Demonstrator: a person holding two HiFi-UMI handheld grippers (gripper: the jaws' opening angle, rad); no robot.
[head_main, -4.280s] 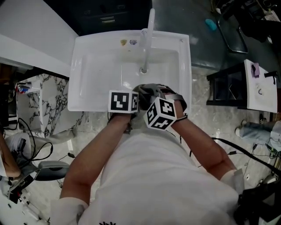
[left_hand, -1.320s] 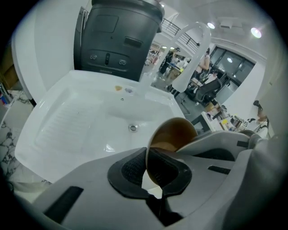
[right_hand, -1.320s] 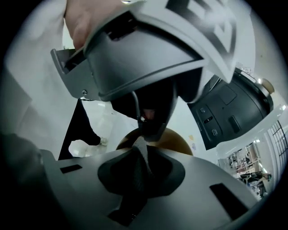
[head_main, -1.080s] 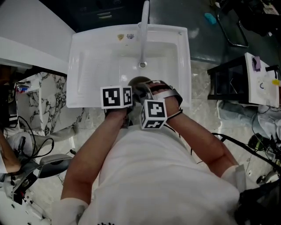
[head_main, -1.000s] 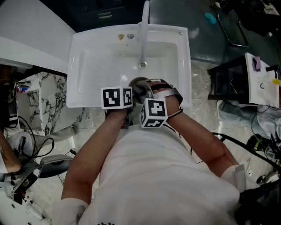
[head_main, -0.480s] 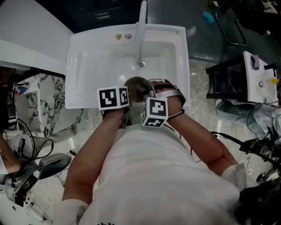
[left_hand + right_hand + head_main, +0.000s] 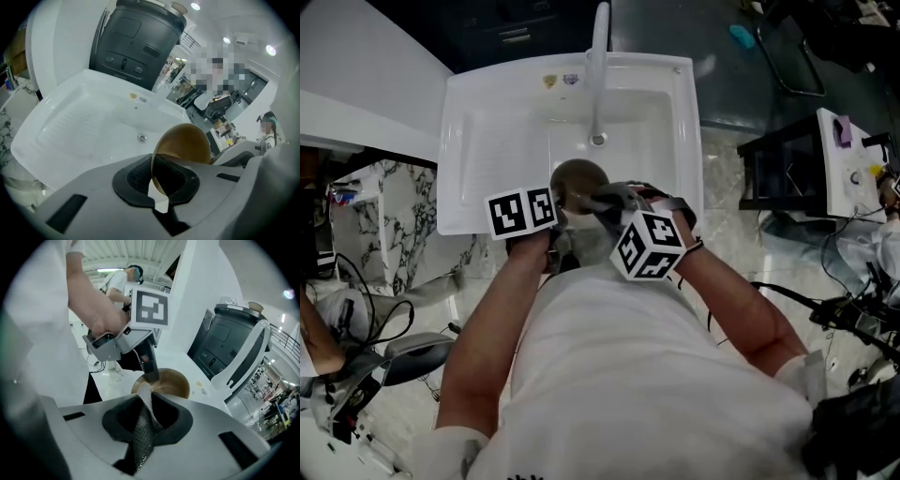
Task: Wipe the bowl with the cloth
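Bowl up over the near side of the white sink, just this side of the drain and roughly in line with the tap. Brown, tipped up on its edge rather than sitting flat. Pinched by the rim in the left gripper, pads closed tight on the thin wall, one inside and one outside. Over on the other side, right gripper clamped shut on a grey mesh cloth, a folded strip of it running up between the pads and poking out the front. Tip of that cloth right at the bowl's near rim, next to the left gripper's nose (touching or just shy, hard to call from here). Both grippers close together at the sink's front edge, marker cubes nearly side by side in the head view. Dark machine standing behind the sink
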